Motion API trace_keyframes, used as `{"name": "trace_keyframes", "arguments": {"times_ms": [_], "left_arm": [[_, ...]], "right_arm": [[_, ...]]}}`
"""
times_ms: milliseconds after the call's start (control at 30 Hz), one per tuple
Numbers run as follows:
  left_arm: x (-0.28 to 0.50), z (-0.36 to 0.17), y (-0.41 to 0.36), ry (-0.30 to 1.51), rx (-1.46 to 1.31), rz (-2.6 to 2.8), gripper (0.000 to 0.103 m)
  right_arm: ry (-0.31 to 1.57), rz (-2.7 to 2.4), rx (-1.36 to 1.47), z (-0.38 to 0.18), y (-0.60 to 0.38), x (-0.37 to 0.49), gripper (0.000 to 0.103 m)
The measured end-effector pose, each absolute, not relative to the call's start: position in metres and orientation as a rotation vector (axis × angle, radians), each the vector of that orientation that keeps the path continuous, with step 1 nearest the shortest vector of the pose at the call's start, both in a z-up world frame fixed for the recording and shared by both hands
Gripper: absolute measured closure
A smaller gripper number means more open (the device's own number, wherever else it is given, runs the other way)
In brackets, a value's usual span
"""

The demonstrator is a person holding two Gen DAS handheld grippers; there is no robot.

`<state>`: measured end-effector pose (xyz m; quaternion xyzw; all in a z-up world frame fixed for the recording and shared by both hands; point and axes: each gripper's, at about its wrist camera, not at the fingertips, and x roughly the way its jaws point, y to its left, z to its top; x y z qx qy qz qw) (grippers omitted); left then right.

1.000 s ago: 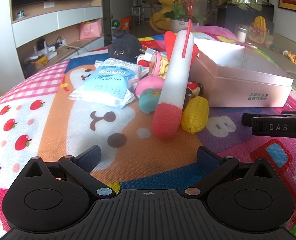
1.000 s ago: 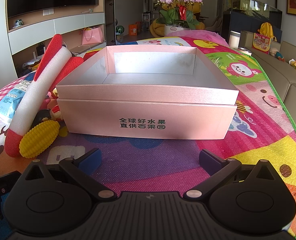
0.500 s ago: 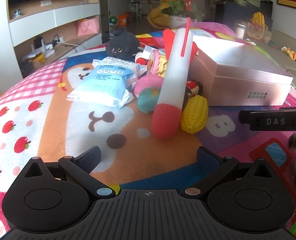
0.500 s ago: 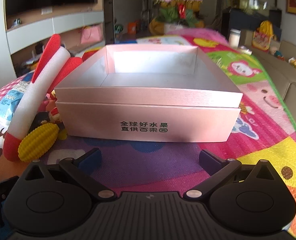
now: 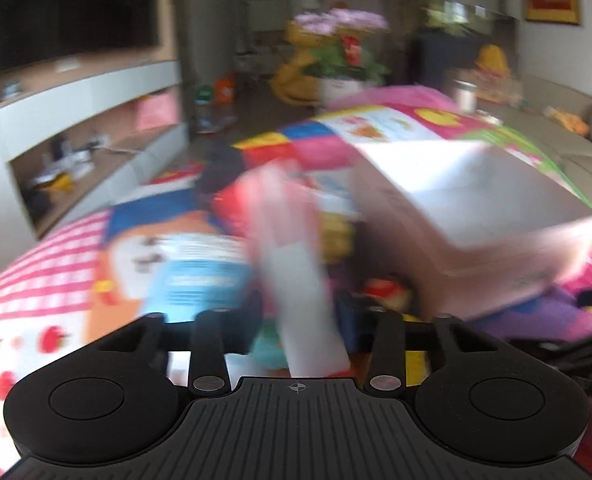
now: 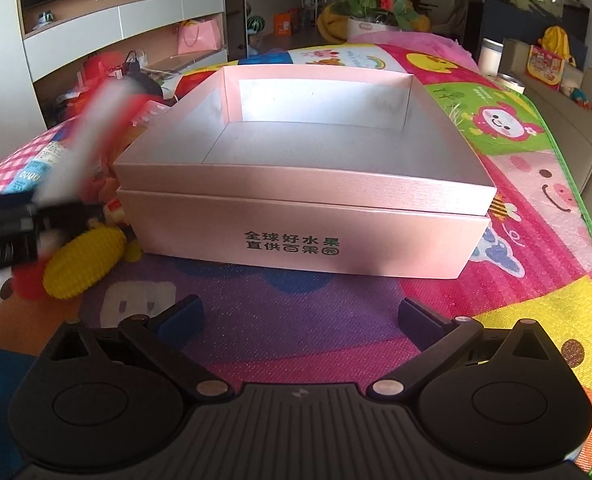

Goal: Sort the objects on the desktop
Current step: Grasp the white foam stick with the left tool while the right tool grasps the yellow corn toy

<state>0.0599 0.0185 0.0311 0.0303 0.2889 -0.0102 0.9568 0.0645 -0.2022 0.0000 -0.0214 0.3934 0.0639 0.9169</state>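
The left wrist view is blurred by motion. My left gripper [image 5: 302,316] has its jaws on either side of the white foam rocket toy [image 5: 296,264] with red ends; they look narrowed onto it, but the blur hides contact. The rocket [image 6: 81,152] and the left gripper [image 6: 11,232] also show at the left of the right wrist view. My right gripper [image 6: 300,316] is open and empty, just in front of the open pink box [image 6: 304,216]. The box interior [image 6: 312,148] holds nothing.
A yellow corn toy [image 6: 81,262] lies left of the box. A blue-white packet [image 5: 199,276] and other small toys lie left of the rocket. A colourful play mat [image 6: 536,280] covers the table. A flower pot [image 6: 370,8] stands beyond the far edge.
My left gripper has moved forward fast to the rocket and its jaws have narrowed around it. The rocket looks tilted differently. My right gripper has risen slightly and stays open.
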Motion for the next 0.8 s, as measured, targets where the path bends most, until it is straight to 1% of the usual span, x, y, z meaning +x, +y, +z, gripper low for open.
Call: {"name": "trace_keyframes", "arguments": {"times_ms": [33, 100, 233, 333, 367, 400, 433, 467, 500, 533, 567, 600, 633, 667, 733, 800], "left_arm": [[0.059, 0.031, 0.028, 0.594, 0.049, -0.002, 0.07], [0.053, 0.028, 0.046, 0.613, 0.032, 0.029, 0.07], [0.038, 0.021, 0.071, 0.643, 0.017, 0.061, 0.07], [0.024, 0.023, 0.087, 0.648, -0.042, 0.05, 0.07], [0.019, 0.025, 0.093, 0.645, -0.065, 0.04, 0.069], [0.015, 0.027, 0.098, 0.639, -0.083, 0.029, 0.066], [0.01, 0.029, 0.101, 0.633, -0.093, 0.016, 0.061], [0.006, 0.031, 0.103, 0.628, -0.097, 0.004, 0.056], [0.003, 0.032, 0.104, 0.621, -0.096, -0.004, 0.048], [0.0, 0.033, 0.104, 0.616, -0.09, -0.005, 0.045], [0.001, 0.033, 0.104, 0.615, -0.083, -0.003, 0.045], [0.003, 0.033, 0.103, 0.619, -0.079, 0.0, 0.045], [0.006, 0.033, 0.102, 0.623, -0.076, 0.003, 0.045], [0.01, 0.032, 0.101, 0.628, -0.072, 0.01, 0.045], [0.018, 0.03, 0.097, 0.636, -0.054, 0.028, 0.047], [0.029, 0.025, 0.092, 0.649, -0.02, 0.062, 0.05]], "right_arm": [[0.812, 0.141, -0.048, 0.001, -0.202, 0.064, 0.0], [0.808, 0.251, -0.063, 0.005, -0.195, 0.059, 0.0], [0.657, 0.496, -0.133, 0.022, -0.154, 0.033, 0.0], [0.632, 0.554, -0.176, 0.024, -0.121, 0.035, 0.001], [0.643, 0.546, -0.19, 0.021, -0.111, 0.04, 0.009], [0.667, 0.533, -0.194, 0.018, -0.103, 0.046, 0.015], [0.705, 0.521, -0.185, 0.015, -0.099, 0.054, 0.022], [0.739, 0.509, -0.169, 0.012, -0.098, 0.061, 0.025], [0.751, 0.504, -0.151, 0.01, -0.099, 0.065, 0.028], [0.744, 0.497, -0.141, 0.008, -0.101, 0.065, 0.034], [0.734, 0.485, -0.141, 0.009, -0.104, 0.063, 0.047], [0.733, 0.482, -0.139, 0.011, -0.107, 0.061, 0.052], [0.739, 0.487, -0.126, 0.013, -0.11, 0.059, 0.062], [0.746, 0.49, -0.108, 0.014, -0.116, 0.057, 0.068], [0.746, 0.48, -0.105, 0.017, -0.127, 0.049, 0.073], [0.741, 0.464, -0.109, 0.019, -0.139, 0.038, 0.073]]}}
